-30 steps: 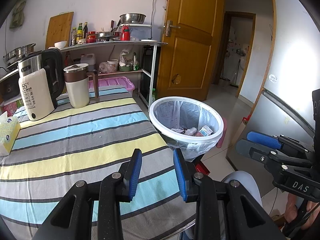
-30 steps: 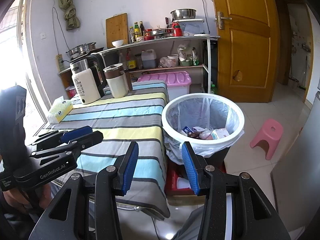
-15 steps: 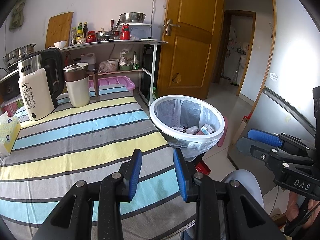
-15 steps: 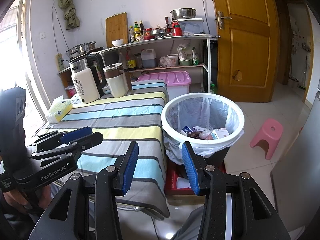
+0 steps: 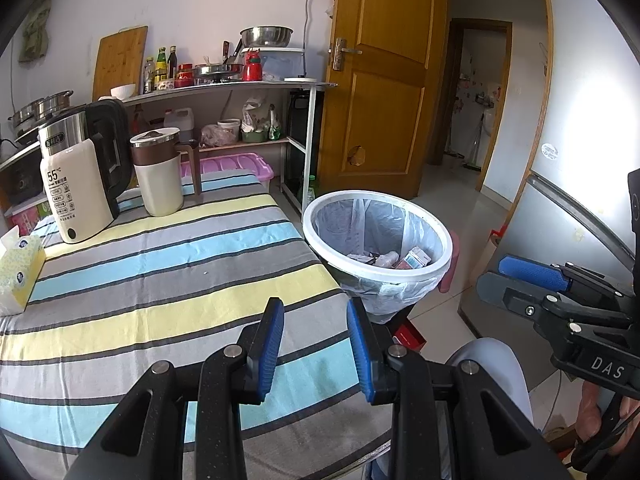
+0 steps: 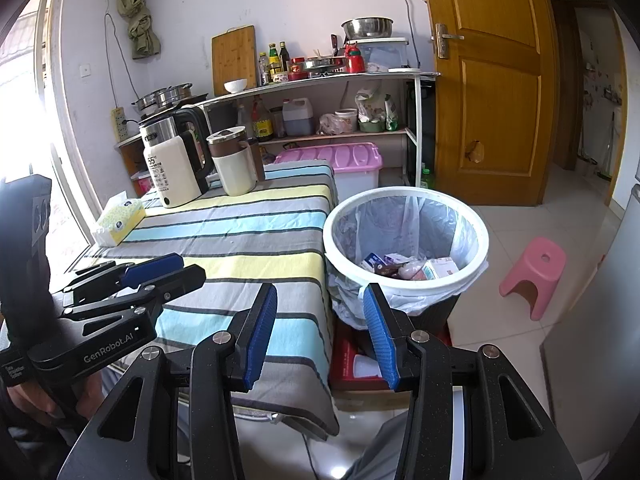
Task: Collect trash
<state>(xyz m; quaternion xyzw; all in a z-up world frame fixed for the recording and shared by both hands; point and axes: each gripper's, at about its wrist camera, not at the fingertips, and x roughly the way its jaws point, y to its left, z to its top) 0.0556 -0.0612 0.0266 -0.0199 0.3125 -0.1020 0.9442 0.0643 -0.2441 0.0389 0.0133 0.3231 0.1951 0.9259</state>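
White walls, orange wooden door point(image 6: 486, 80) as landmark, metal shelf rack point(image 6: 320, 80) just left of it, striped surface point(image 6: 240, 240) further left, pink stool point(image 6: 534, 276) on pale tiled floor point(image 6: 560, 184) below-right, bright window far left.

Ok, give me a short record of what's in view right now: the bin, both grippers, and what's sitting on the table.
trash bin: white-rimmed bin with a clear liner, standing at the table's right edge
bin contents: small cartons and wrappers at the bottom
left gripper: open, empty, above the striped tablecloth
right gripper: open, empty, facing the bin
table items: electric kettle, brown-lidded jug, tissue box
loose trash on table: none visible
floor: pink stool beyond the bin
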